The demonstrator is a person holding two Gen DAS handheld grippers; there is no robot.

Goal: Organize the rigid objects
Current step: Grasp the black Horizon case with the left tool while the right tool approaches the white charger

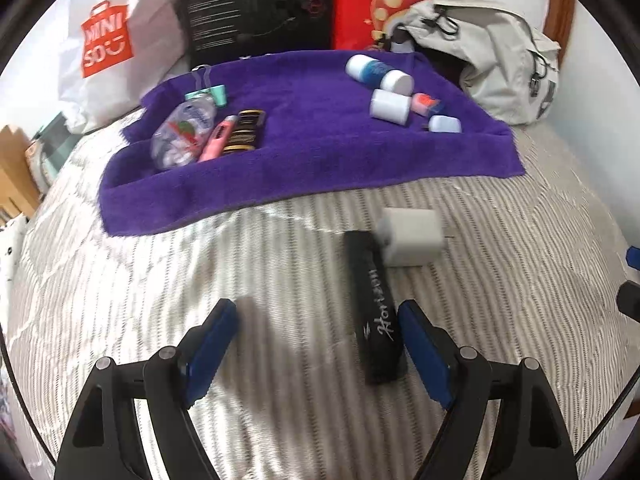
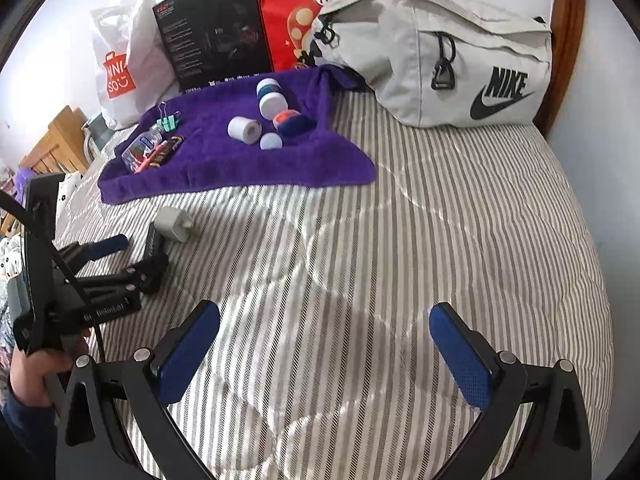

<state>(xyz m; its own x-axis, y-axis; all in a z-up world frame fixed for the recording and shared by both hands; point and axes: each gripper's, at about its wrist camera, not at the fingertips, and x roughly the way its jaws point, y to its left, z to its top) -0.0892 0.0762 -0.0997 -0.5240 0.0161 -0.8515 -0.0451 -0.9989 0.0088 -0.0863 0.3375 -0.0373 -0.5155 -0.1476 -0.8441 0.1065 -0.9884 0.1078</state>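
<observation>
Now our left tongs hang released over the black case on the bed; its right pad nearly touches, so closing could shove it into the white charger. Our right tongs gape empty.

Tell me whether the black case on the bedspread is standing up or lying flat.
Lying flat. The black case rests lengthwise on the striped bedspread, its white lettering facing up, one end touching the white charger.
</observation>
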